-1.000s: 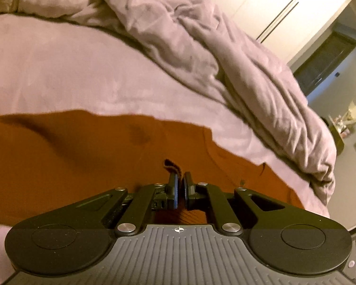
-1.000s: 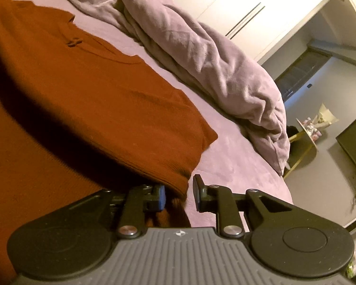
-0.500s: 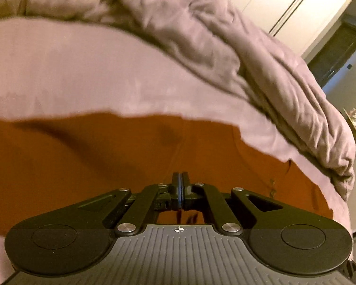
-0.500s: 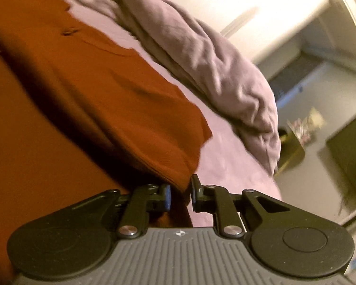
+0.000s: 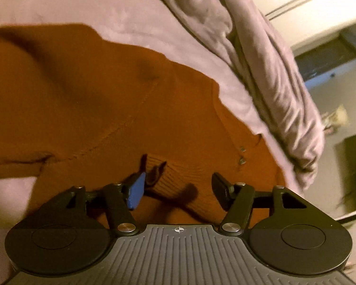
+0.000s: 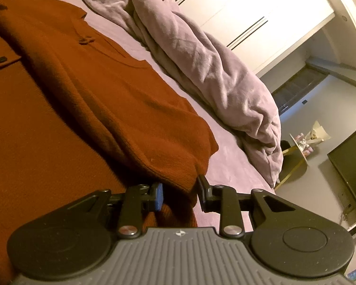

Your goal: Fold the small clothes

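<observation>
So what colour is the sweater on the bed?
The sweater is rust orange, clearest in the right wrist view.

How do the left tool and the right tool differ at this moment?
The left tool is spread wide, the sweater's ribbed cuff lying loose between its fingers. The right tool has a narrower gap, and the rust sweater's folded corner sits between its fingers, apparently unclamped. Both are open over the bed.

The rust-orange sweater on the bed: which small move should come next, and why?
Probably draw the left gripper back, clear of the rust-orange sweater. Its jaws stand wide open over the ribbed cuff, which lies on the body, so that fold looks placed. The right gripper has its jaws around the folded edge.
</observation>
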Motion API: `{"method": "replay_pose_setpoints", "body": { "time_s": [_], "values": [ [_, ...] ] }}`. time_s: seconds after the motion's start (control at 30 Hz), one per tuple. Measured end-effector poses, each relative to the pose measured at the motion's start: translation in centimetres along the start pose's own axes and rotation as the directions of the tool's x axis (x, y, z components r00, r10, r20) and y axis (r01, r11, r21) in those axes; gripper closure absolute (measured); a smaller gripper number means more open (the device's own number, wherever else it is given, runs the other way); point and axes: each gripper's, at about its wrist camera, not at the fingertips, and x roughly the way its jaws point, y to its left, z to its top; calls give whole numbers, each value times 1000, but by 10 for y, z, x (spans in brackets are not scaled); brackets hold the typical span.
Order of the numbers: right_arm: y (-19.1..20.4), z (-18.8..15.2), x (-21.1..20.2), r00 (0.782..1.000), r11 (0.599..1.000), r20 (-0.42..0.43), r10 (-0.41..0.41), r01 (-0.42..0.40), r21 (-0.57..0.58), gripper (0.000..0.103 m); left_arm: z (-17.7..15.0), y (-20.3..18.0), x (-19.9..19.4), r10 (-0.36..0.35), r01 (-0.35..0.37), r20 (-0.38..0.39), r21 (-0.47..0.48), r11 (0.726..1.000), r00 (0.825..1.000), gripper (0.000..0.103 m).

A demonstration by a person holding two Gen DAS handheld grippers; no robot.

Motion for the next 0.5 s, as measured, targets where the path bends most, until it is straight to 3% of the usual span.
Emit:
{"method": "replay_pose_setpoints", "body": {
  "time_s": [0.07,0.23,0.3,0.37,0.4,0.5],
  "values": [
    [-1,-2,-6,1000,1000,13,28,-28,9,76,0,2,-1,-40,40,-8,-5,999,999,38],
    [-13,-2,-25,986,986,54,160,-162,39,66,-6,-4,-5,4,-1,-26,104,995,1000,42],
    [-27,2,-41,962,962,121,243,-255,98,62,-8,-3,-7,24,-21,-25,128,992,999,42],
    [-42,10,-56,914,910,206,350,-384,157,56,-9,0,-8,35,-31,-24,136,990,999,42],
    [-46,15,-59,902,894,227,368,-410,182,50,-10,2,-9,31,-28,-23,132,991,999,42],
    [-50,43,-50,890,855,237,389,-445,267,50,-11,7,-14,12,-10,-21,98,995,1000,41]
  ]
}}
